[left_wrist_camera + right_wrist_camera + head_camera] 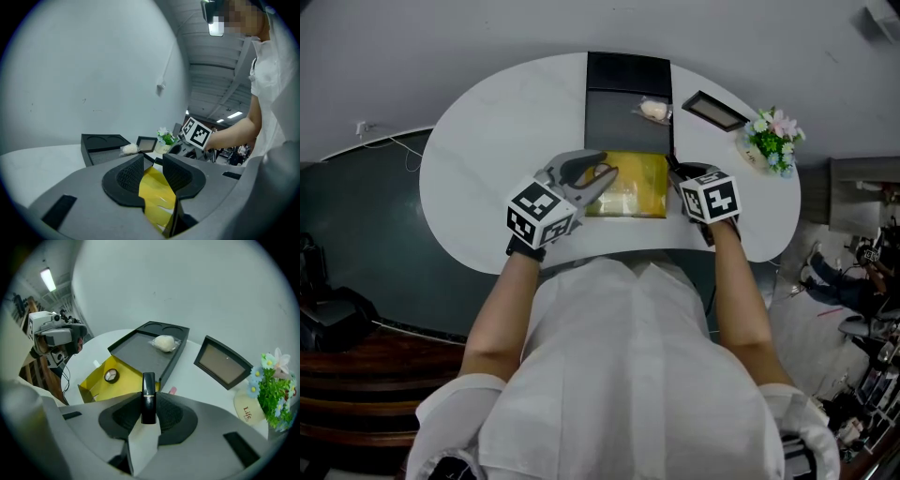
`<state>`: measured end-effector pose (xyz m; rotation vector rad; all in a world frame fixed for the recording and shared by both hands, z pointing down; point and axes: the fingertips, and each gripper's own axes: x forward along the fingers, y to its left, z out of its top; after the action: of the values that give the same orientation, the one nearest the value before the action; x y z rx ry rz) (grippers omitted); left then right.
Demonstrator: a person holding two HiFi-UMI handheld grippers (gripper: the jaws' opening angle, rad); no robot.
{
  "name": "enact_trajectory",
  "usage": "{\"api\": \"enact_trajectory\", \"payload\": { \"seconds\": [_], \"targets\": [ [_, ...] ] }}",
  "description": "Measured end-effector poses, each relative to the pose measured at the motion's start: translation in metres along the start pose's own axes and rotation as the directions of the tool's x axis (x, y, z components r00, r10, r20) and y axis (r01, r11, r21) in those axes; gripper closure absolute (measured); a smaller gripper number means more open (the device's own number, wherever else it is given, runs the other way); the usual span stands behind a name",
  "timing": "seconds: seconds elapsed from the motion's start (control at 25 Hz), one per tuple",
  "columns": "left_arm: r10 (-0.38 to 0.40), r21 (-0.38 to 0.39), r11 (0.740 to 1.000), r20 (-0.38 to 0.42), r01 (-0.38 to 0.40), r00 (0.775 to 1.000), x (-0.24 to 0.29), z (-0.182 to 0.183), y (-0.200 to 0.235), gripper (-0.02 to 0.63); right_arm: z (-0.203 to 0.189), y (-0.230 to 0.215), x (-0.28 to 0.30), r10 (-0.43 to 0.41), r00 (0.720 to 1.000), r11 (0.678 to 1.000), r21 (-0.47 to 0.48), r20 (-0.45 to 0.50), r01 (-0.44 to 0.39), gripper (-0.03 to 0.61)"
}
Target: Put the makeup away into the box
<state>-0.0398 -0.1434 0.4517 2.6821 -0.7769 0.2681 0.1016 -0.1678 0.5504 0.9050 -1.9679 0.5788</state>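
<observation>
white rounded table (469, 178) viewed from steeply above. yellow box (630, 185) found near the table's front edge, between the two grippers. left gripper (607, 174) brought to the box's left edge, tips over its corner, marker cube turned upward. right gripper (677, 172) held just beside the box's right edge. dark tray (623, 103) set directly behind the yellow box; pale wrapped puff (654, 111) noted on the tray's right side. small dark frame (714, 111) laid right of the tray. flower pot (772, 141) placed near the table's right edge. person's white shirt (628, 375) seen below.
</observation>
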Motion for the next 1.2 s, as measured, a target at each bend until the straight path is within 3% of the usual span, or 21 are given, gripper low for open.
{"api": "enact_trajectory", "payload": {
  "seconds": [0.4, 0.52, 0.88, 1.2],
  "targets": [
    [0.072, -0.028, 0.997, 0.016, -0.071, 0.997, -0.027, -0.009, 0.011, 0.483, 0.008, 0.067, 0.028, 0.148, 0.986, 0.964, -0.212, -0.081, -0.162, 0.485],
    [0.088, -0.035, 0.996, 0.021, -0.087, 0.996, -0.035, -0.011, 0.012, 0.483, 0.003, 0.087, 0.035, 0.179, 0.975, 0.930, -0.302, -0.130, -0.211, 0.485],
    [0.137, -0.048, 0.990, 0.036, -0.136, 0.990, -0.055, -0.014, 0.016, 0.485, -0.026, 0.129, 0.059, 0.209, 0.936, 0.777, -0.533, -0.283, -0.335, 0.485],
    [0.165, -0.049, 0.985, 0.041, -0.163, 0.985, -0.067, -0.018, 0.013, 0.509, -0.033, 0.136, 0.069, 0.197, 0.929, 0.753, -0.558, -0.312, -0.347, 0.483]
  ]
}}
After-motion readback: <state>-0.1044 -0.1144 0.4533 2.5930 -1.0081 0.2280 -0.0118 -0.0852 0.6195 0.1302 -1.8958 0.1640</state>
